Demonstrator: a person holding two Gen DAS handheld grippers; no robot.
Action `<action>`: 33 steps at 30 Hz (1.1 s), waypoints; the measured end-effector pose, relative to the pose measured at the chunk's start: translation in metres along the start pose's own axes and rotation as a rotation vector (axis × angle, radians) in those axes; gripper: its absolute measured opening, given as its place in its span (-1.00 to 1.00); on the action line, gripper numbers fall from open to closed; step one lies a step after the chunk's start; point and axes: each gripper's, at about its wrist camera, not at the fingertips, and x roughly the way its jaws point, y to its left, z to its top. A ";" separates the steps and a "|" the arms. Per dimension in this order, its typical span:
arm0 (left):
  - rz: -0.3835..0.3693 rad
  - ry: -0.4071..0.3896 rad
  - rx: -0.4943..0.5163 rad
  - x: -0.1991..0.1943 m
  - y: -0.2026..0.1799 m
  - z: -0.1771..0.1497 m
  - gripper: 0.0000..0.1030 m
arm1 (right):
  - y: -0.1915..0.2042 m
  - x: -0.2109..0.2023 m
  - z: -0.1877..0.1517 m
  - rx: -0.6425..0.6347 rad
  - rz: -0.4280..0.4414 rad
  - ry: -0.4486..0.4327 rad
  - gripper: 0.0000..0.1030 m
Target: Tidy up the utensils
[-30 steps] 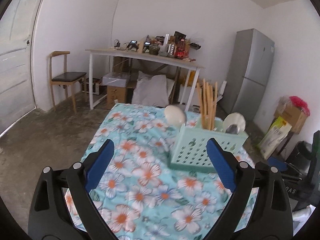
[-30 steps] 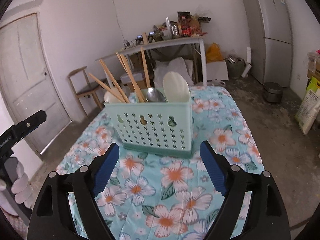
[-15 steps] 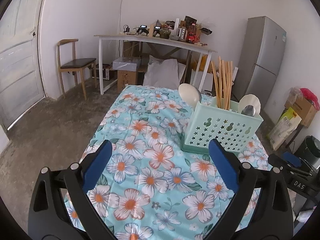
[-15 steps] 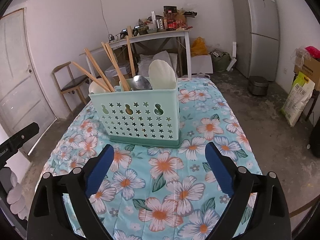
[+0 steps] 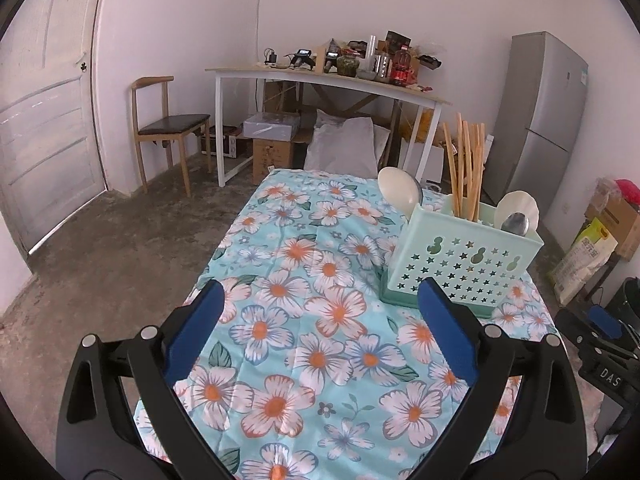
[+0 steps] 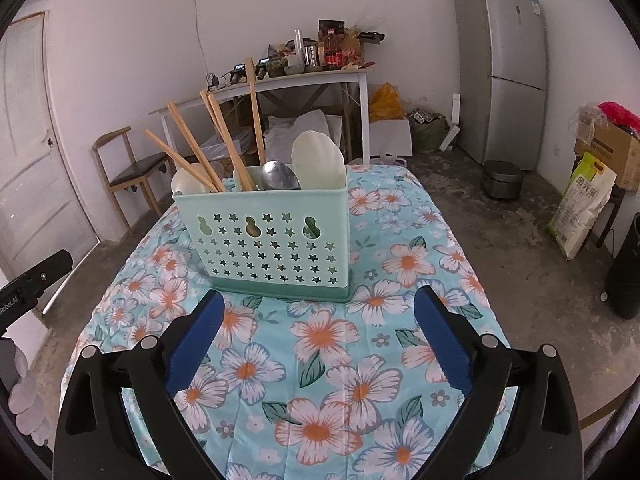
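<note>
Mint plastic caddy (image 6: 276, 240) stands mid-frame on the flowered table (image 6: 320, 360), holding wooden chopsticks (image 6: 208, 148) and spoons (image 6: 280, 176): light, stiff, tippy; grip its rim. Left hand-held gripper (image 5: 320, 312) gapes empty; right hand-held gripper (image 6: 318, 314) is opening, nothing between.

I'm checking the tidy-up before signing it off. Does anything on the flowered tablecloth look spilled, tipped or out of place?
Nothing stands out. The mint-green perforated plastic utensil caddy stands upright on the flowered tablecloth, with the wooden chopsticks, metal spoon and white scoop all inside it. No utensil lies loose on the cloth.
</note>
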 end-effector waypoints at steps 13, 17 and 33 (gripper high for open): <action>0.004 0.027 -0.001 0.004 -0.006 -0.006 0.82 | 0.003 -0.008 -0.001 0.003 -0.044 -0.018 0.83; 0.009 0.040 0.002 0.007 -0.008 -0.010 0.83 | 0.006 -0.009 0.000 -0.007 -0.053 -0.016 0.83; 0.057 0.020 -0.006 0.001 0.001 -0.004 0.84 | 0.014 -0.020 0.011 -0.018 -0.059 -0.048 0.84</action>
